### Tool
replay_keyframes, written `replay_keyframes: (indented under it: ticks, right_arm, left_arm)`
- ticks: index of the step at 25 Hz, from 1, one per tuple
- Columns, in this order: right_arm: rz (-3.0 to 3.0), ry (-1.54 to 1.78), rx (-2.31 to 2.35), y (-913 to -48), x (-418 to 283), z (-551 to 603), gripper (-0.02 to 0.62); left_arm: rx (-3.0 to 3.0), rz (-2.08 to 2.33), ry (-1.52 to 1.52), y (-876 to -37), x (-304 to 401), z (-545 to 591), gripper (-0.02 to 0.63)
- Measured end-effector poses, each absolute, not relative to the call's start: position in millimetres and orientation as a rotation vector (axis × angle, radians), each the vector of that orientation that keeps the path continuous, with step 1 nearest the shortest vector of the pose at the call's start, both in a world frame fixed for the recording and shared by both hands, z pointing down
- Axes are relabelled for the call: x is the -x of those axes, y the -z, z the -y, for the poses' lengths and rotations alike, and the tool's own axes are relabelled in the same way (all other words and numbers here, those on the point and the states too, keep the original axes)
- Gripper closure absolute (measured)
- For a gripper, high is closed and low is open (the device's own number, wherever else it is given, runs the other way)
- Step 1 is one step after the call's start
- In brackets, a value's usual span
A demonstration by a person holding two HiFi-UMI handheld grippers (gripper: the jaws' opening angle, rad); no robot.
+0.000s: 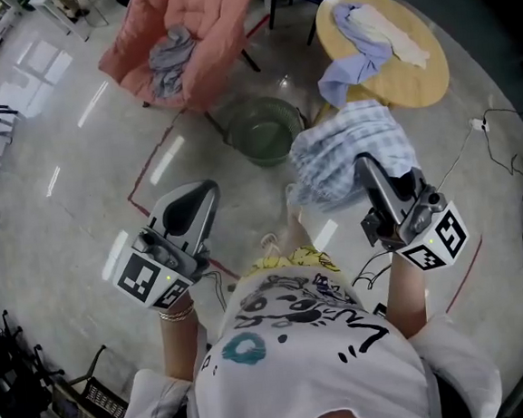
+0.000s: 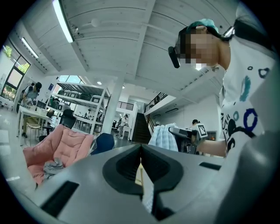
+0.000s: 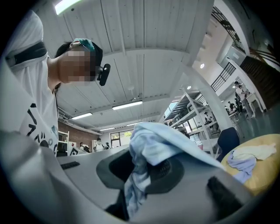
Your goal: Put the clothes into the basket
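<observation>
My right gripper (image 1: 364,164) is shut on a blue-and-white checked garment (image 1: 352,148), which bunches over its jaws and hangs down in the right gripper view (image 3: 151,142). A round green basket (image 1: 233,129) stands on the floor just beyond and to the left of the garment, with nothing visible in it. My left gripper (image 1: 198,194) is held out level on the left, its jaws shut with nothing between them (image 2: 141,165). The left gripper view also catches the checked garment (image 2: 162,138) on the right gripper (image 2: 183,131).
A pink padded chair (image 1: 218,25) holds a grey garment (image 1: 169,61) beyond the basket. A round yellow table (image 1: 418,76) at the back right carries pale clothes (image 1: 369,35). Red tape lines (image 1: 141,182) mark the floor and a cable (image 1: 486,125) lies at the right.
</observation>
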State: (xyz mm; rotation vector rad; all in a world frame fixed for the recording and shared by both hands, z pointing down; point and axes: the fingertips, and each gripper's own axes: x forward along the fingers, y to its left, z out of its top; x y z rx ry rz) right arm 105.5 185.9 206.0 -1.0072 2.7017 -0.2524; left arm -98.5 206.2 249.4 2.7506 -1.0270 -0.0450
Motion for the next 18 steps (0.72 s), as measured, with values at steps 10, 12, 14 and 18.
replay_keyframes:
  ticks: [10, 12, 14, 18]
  right_arm:
    - [-2.746, 0.247, 0.875, -203.1, -105.5, -102.2, 0.522]
    - [-2.755, 0.257, 0.845, -205.8, -106.2, -79.7, 0.522]
    - [-2.765, 0.27, 0.811, -207.7, -104.7, -59.5, 0.522]
    - [-2.786, 0.278, 0.73, -204.9, -99.4, -25.3, 0.522]
  left_arm:
    - [-2.744, 1.113, 0.05, -242.8, 90.1, -132.0, 0.591]
    - [-2.745, 1.132, 0.045, -242.5, 86.3, -111.9, 0.591]
    - [-2.742, 1.156, 0.044, -241.7, 84.6, -92.3, 0.591]
    - [-2.712, 1.219, 0.055, -240.2, 84.2, -57.4, 0.591]
